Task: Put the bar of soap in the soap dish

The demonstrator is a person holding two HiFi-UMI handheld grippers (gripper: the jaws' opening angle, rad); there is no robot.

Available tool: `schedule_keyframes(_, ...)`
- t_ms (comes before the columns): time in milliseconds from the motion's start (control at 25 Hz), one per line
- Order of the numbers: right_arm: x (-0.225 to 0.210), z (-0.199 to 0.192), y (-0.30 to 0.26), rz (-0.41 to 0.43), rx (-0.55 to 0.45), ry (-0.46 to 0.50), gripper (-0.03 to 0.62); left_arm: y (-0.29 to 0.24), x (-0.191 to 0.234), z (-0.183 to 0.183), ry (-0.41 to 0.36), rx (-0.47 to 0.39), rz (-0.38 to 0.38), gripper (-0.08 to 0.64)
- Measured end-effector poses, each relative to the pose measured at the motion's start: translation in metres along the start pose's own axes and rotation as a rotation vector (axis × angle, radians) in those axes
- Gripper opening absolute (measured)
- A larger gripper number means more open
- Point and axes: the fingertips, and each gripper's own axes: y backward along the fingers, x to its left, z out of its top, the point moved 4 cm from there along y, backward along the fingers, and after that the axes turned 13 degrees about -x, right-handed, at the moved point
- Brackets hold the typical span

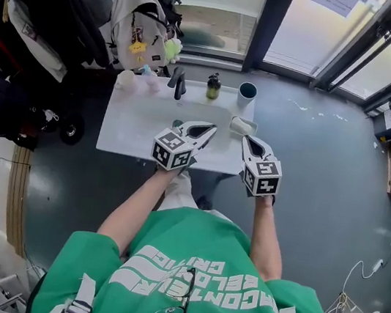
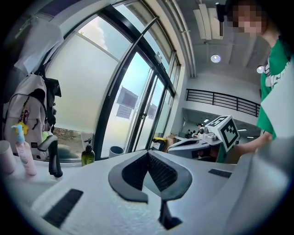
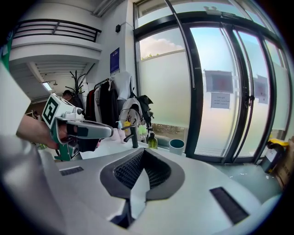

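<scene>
The left gripper (image 1: 210, 128) and the right gripper (image 1: 249, 140) hovered side by side over the near part of a white rectangular countertop (image 1: 133, 127); both pairs of jaws were clenched together with nothing between them; a pale oval soap dish (image 1: 243, 126) sat at the counter's right side, just beyond the right gripper's tips; whether the bar of soap lay in it could not be told; a black faucet (image 1: 178, 82), an olive-green pump bottle (image 1: 213, 87) and a teal cup (image 1: 247, 91) stood along the far edge.
</scene>
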Motion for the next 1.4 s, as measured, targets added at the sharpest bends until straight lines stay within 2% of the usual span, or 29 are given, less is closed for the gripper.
schedule_keyframes(760, 0.011, -0.001, -0.005, 0.027, 0.021, 0.027, 0.012, 0.015, 0.007, -0.007, 0.008, 0.001, 0.049, 0.008)
schedule_keyframes(1400, 0.009, -0.002, -0.004, 0.026, 0.013, 0.01, 0.012, 0.013, 0.007, -0.017, 0.025, 0.015, 0.06, 0.008)
